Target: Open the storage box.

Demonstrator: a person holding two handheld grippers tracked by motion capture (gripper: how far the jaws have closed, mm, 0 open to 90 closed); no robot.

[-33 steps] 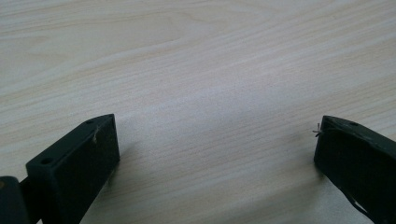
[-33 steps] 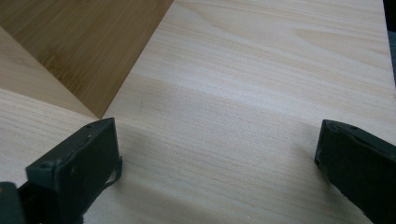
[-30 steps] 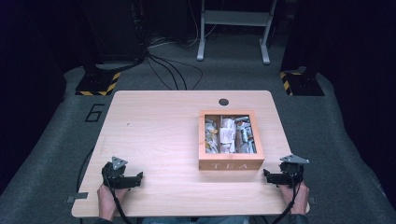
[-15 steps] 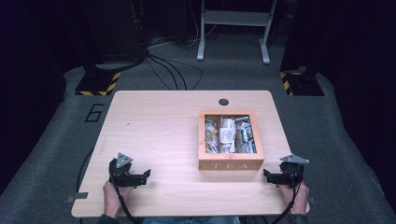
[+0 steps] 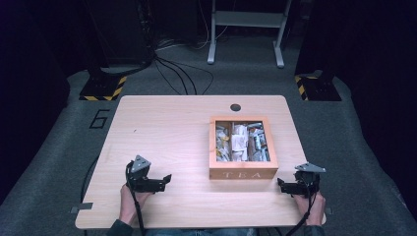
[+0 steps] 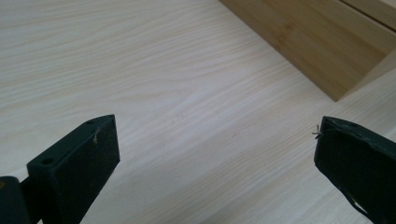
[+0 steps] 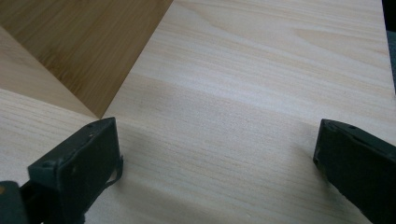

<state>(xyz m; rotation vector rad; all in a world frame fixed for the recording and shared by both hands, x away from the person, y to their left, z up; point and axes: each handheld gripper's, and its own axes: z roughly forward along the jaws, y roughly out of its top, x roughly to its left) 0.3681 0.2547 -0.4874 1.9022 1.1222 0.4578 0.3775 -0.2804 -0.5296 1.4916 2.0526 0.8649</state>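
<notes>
1. Table is pale, light wood with fine grain lines.
2. Tea box is a warmer honey-brown wood, "TEA" in pale letters on the front.
3. Both grippers, left and right, are black, with grey plates on top.
4. Floor is dark grey carpet; yellow-black hazard stripes farther back.

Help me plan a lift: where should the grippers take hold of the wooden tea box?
Probably by its two side walls, left gripper from the left, right gripper from the right. The tea box sits flat, open-topped and square-sided between both open grippers.
</notes>
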